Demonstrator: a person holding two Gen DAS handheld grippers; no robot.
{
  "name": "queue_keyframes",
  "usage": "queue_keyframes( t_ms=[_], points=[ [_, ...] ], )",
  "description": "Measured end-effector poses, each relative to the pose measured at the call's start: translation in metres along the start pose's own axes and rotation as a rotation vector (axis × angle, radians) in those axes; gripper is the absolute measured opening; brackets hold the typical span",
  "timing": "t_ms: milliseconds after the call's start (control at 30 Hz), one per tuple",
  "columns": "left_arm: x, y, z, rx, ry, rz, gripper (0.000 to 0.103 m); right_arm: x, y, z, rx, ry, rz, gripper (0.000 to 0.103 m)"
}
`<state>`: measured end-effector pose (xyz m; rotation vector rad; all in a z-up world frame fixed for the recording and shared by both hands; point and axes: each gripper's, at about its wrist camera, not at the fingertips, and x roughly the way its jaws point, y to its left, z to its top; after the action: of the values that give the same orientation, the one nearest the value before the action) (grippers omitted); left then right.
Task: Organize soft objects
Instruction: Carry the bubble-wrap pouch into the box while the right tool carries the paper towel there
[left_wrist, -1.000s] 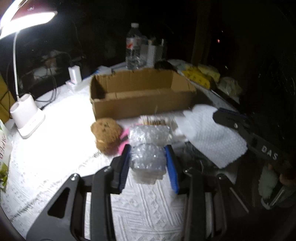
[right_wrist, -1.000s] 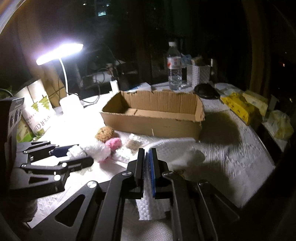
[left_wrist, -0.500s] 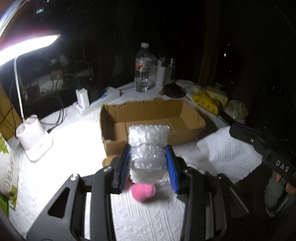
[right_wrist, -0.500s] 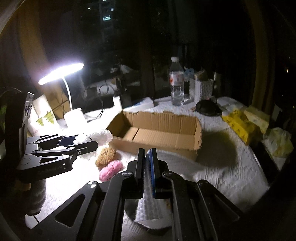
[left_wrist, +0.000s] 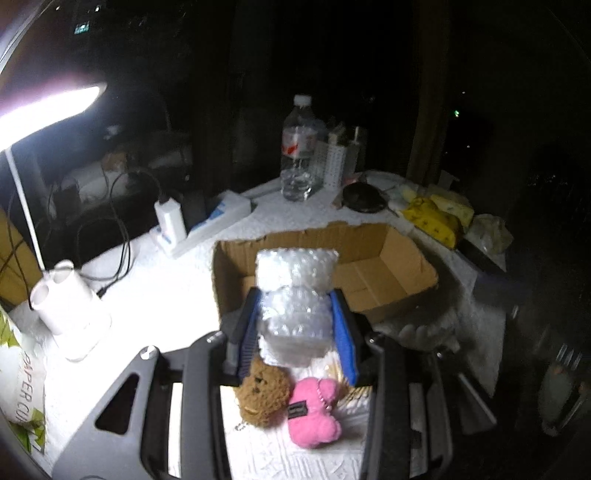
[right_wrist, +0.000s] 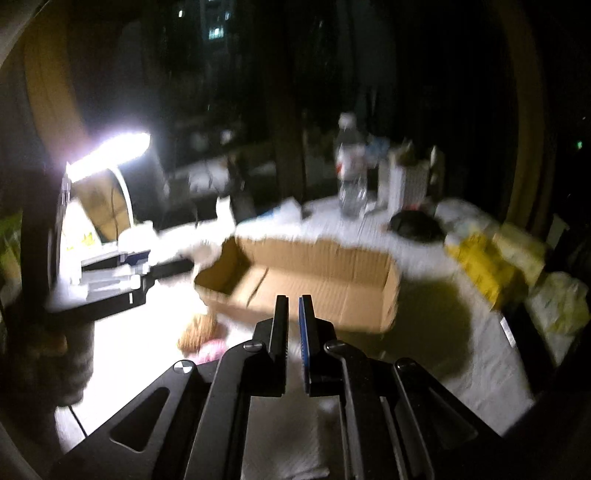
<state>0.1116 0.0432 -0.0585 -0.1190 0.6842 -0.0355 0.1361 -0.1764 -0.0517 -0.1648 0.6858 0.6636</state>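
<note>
My left gripper (left_wrist: 295, 306) is shut on a folded wad of clear bubble wrap (left_wrist: 295, 291), held in the air in front of the open cardboard box (left_wrist: 384, 266). Below it, a brown plush (left_wrist: 262, 391) and a pink plush (left_wrist: 314, 413) lie on the white tablecloth. My right gripper (right_wrist: 293, 306) is shut on a white foam sheet (right_wrist: 280, 435) that hangs below its jaws. It points at the cardboard box (right_wrist: 314, 280). The right wrist view is blurred; the left gripper with the bubble wrap (right_wrist: 110, 273) shows at its left, and the brown plush (right_wrist: 197, 332) lies near the box.
A lit desk lamp (left_wrist: 55, 295) stands at the left on its white base. A water bottle (left_wrist: 299, 147), a white holder (left_wrist: 336, 162) and a black round object (left_wrist: 364, 197) stand behind the box. Yellow packets (left_wrist: 436, 218) lie at the right. Cables and a charger (left_wrist: 170, 225) lie at the back left.
Both grippers have risen with their loads. The left one lifted the bubble wrap up off the table to before the box. The right one lifted the foam sheet and is moving fast.
</note>
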Motion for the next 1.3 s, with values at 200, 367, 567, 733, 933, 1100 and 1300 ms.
queue_keyframes(
  t_ms=[200, 367, 567, 733, 933, 1100, 1300],
  points=[
    [-0.009, 0.002, -0.013, 0.005, 0.024, 0.001, 0.038, 0.025, 0.023, -0.036, -0.003, 0.115, 0.036, 0.04],
    [-0.011, 0.004, -0.029, -0.002, 0.051, -0.011, 0.038, 0.041, 0.034, -0.049, -0.009, 0.164, 0.011, 0.041],
    [-0.016, 0.003, -0.041, -0.002, 0.062, -0.022, 0.038, 0.063, 0.038, -0.062, -0.025, 0.216, -0.027, 0.041],
    [-0.018, 0.004, -0.042, -0.006, 0.061, -0.024, 0.038, 0.066, 0.04, -0.068, -0.039, 0.207, -0.027, 0.012],
    [-0.019, 0.003, -0.039, 0.001, 0.055, -0.025, 0.038, 0.047, 0.037, -0.055, -0.02, 0.138, 0.018, 0.005],
    [-0.02, 0.003, -0.033, 0.006, 0.041, -0.017, 0.038, 0.028, 0.033, -0.037, -0.011, 0.074, 0.042, 0.005],
    [-0.019, 0.002, -0.025, 0.014, 0.029, -0.016, 0.038, 0.007, 0.025, -0.012, -0.002, -0.01, 0.065, 0.005]
  ],
)
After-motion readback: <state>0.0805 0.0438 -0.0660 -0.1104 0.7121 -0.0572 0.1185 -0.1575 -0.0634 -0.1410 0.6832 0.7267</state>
